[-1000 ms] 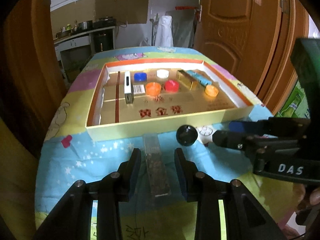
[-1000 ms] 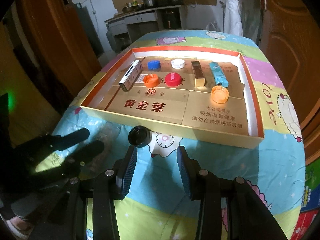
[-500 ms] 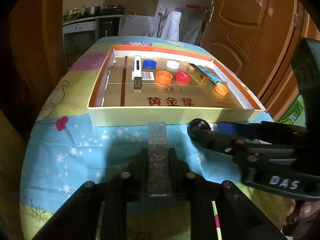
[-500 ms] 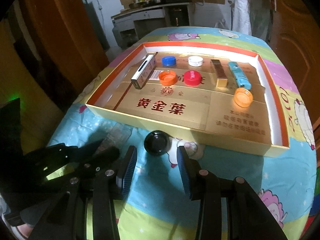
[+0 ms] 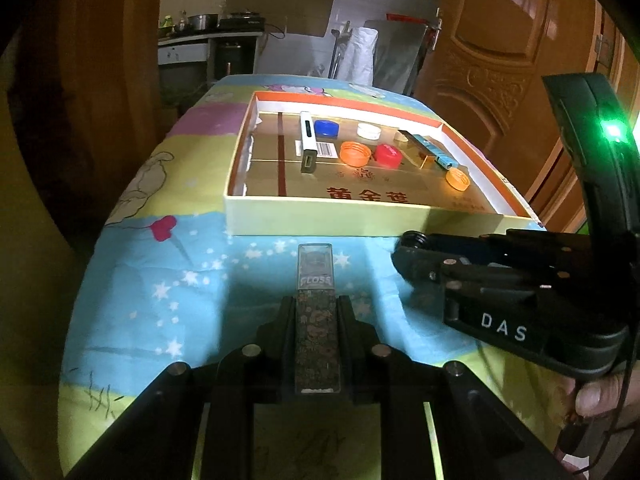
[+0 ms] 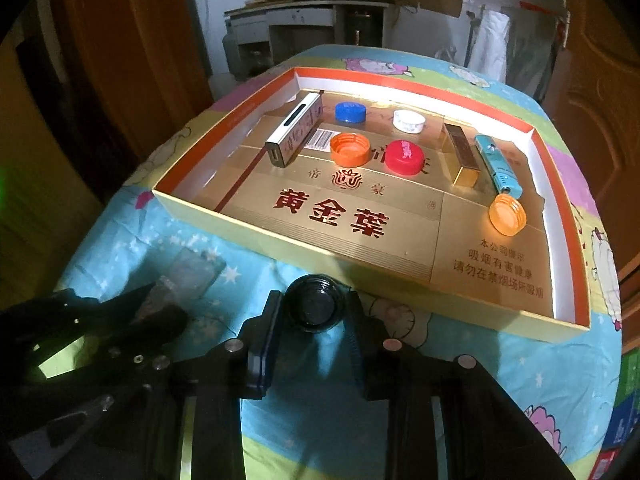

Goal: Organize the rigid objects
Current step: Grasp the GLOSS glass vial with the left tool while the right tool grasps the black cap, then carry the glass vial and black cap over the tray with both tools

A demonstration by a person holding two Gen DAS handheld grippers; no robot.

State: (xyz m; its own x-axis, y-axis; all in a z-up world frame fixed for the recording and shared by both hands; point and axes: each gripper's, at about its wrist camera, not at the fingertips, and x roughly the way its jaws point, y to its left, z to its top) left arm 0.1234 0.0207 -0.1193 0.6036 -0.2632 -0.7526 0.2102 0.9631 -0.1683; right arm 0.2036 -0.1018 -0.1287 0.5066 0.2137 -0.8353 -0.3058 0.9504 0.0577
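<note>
My left gripper [image 5: 315, 312] is shut on a clear rectangular case with dark speckled contents [image 5: 316, 300], held just above the blue cloth in front of the gold box. My right gripper [image 6: 314, 312] is shut on a black round cap [image 6: 316, 304] near the box's front wall; it shows from the side in the left wrist view [image 5: 416, 256]. The shallow gold box [image 6: 280, 248] holds a silver lighter [image 6: 294, 130], blue cap [image 6: 351, 112], white cap [image 6: 409, 121], two orange caps [image 6: 350, 148] [image 6: 507, 214], red cap [image 6: 404, 157], gold bar [image 6: 462, 156] and teal lighter [image 6: 498, 166].
The box lies on a table with a colourful cartoon cloth [image 5: 160, 264]. Wooden doors [image 5: 500, 64] stand to the right and a dark cabinet side [image 6: 100, 80] to the left. A kitchen counter [image 6: 312, 12] stands behind the table.
My left gripper closed on the clear case and holds it. My right gripper moved forward and closed around the black cap.
</note>
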